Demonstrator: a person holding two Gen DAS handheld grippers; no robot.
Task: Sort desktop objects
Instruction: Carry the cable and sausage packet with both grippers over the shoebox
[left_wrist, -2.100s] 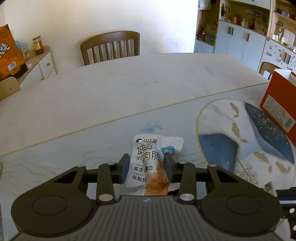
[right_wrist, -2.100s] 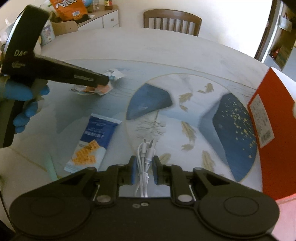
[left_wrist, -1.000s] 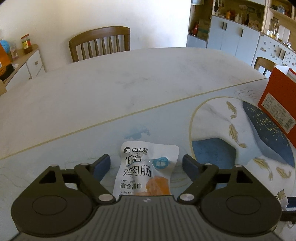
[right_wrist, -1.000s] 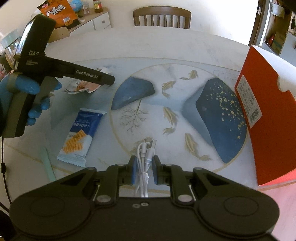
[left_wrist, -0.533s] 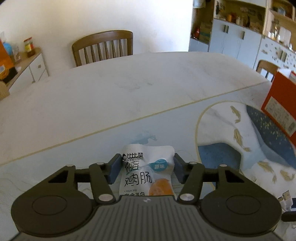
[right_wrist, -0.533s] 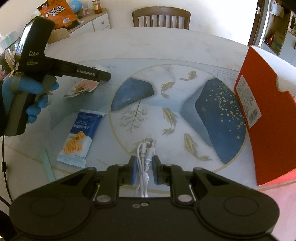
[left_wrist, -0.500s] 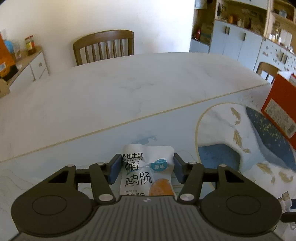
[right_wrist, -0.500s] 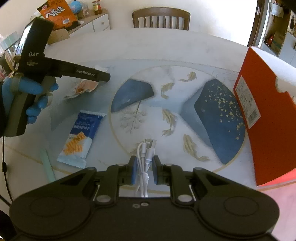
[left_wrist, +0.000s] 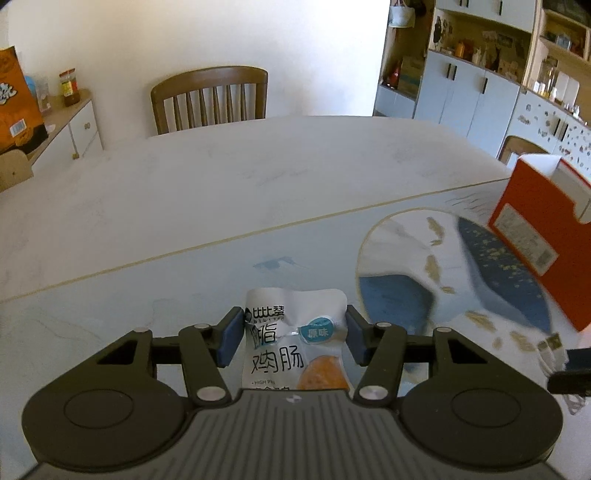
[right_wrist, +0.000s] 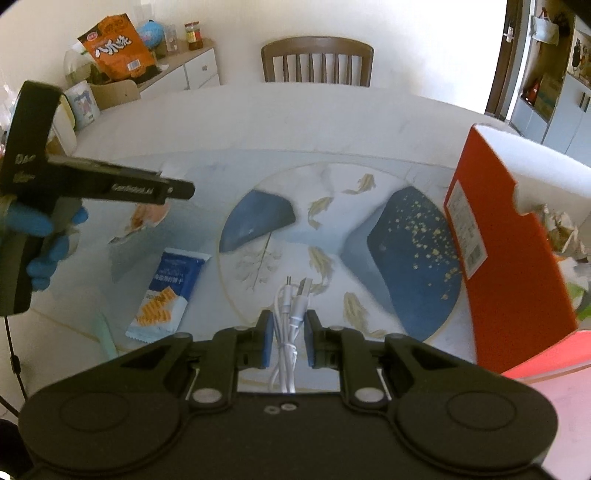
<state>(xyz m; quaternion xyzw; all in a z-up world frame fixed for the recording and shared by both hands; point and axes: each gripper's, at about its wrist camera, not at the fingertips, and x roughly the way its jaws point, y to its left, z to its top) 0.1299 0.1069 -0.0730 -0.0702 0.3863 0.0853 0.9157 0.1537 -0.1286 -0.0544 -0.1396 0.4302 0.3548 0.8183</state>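
Note:
My left gripper (left_wrist: 293, 334) is shut on a white chicken-sausage packet (left_wrist: 295, 339) and holds it above the mat; the packet also shows in the right wrist view (right_wrist: 142, 219), under the left gripper's body (right_wrist: 122, 186). My right gripper (right_wrist: 289, 338) is shut on a coiled white USB cable (right_wrist: 291, 310), held above the mat's near edge. An open red box (right_wrist: 506, 251) stands at the right; it also shows in the left wrist view (left_wrist: 543, 236).
A blue cracker packet (right_wrist: 168, 295) and a pale green stick (right_wrist: 105, 336) lie on the fish-pattern mat (right_wrist: 413, 243) at the near left. A wooden chair (right_wrist: 317, 62) stands behind the table. A sideboard (right_wrist: 173, 75) holds snack bags. The box holds crumpled wrappers (right_wrist: 565, 236).
My left gripper let go of the sausage packet, opened wide, then shut on it again and lifted it. My right gripper kept hold of the cable and moved toward the red box.

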